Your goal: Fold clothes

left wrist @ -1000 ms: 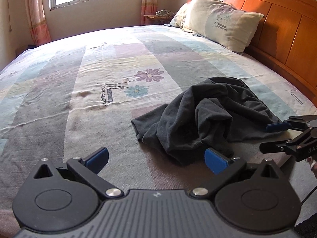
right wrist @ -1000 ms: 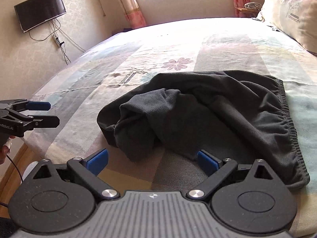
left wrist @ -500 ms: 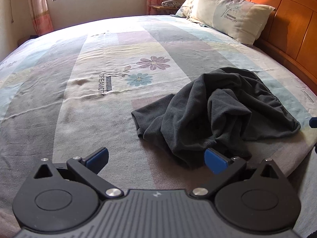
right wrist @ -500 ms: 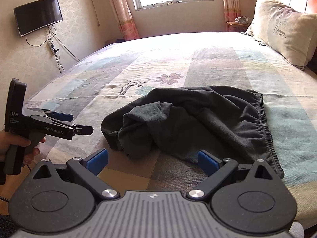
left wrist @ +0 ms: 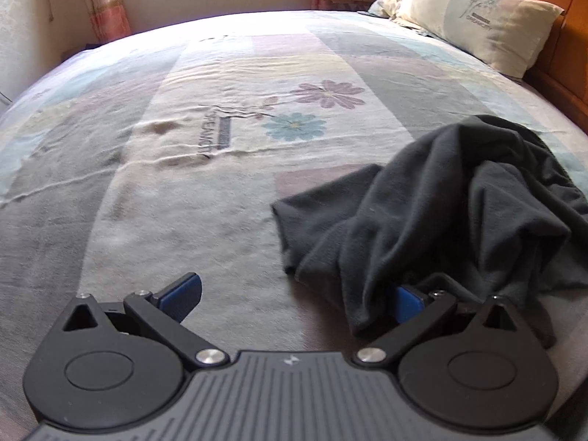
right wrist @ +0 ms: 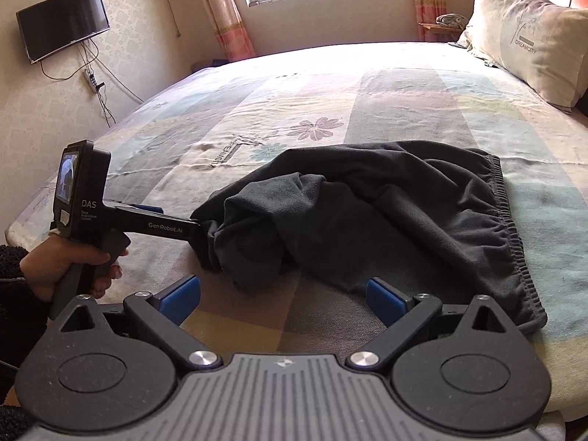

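Since the earlier frame the left gripper (left wrist: 290,296) has advanced into the near edge of the dark garment (right wrist: 367,213), jaws wide, one pad under a fold. The garment lies crumpled on the bed (right wrist: 367,103), centre of frame. The right gripper (right wrist: 284,296) hovers wide and empty. Risk: closing on bunched layers would likely lift several plies together.

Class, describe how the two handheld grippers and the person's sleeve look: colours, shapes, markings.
Both the left gripper and the right gripper are black with blue finger pads and ribbed grey bodies. The left's side reads DAS and GenRobot.AI, with a small screen. The sleeve is dark and fuzzy.
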{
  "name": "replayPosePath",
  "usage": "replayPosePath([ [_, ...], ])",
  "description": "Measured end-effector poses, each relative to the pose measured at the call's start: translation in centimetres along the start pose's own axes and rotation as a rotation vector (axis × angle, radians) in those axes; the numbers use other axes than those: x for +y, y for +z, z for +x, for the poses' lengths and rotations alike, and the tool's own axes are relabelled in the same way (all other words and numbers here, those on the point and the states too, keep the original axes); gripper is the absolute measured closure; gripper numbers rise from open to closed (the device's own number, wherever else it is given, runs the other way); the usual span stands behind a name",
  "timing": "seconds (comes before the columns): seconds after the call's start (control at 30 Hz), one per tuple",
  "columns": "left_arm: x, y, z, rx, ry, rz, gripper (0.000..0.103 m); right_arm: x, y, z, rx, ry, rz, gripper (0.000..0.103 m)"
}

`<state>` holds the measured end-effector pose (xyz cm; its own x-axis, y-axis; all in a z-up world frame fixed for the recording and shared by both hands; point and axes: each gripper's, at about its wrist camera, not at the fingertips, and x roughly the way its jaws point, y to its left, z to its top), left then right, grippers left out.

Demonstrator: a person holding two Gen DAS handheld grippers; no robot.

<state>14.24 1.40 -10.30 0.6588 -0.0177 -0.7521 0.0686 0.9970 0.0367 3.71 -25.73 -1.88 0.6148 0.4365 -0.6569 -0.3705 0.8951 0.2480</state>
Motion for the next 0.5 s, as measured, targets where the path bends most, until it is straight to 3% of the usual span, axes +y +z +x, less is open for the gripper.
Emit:
replayPosePath([
  [0.27,4.6,5.2,0.9,-0.084,0.229,0.044,0.001,-0.5,0.6,2.1,0.039,-0.001,0.013,0.004],
  [0.4,4.8,6.3,-0.1,-0.066,0.081,0.011,0.001,-0.5,1.1,2.7,0.046,0.007,0.016,0.004],
  [0.5,2.9,5.5,-1.2,-0.035,-0.06,0.008,0.001,-0.5,1.6,3.3,0.048,0.012,0.021,0.004],
])
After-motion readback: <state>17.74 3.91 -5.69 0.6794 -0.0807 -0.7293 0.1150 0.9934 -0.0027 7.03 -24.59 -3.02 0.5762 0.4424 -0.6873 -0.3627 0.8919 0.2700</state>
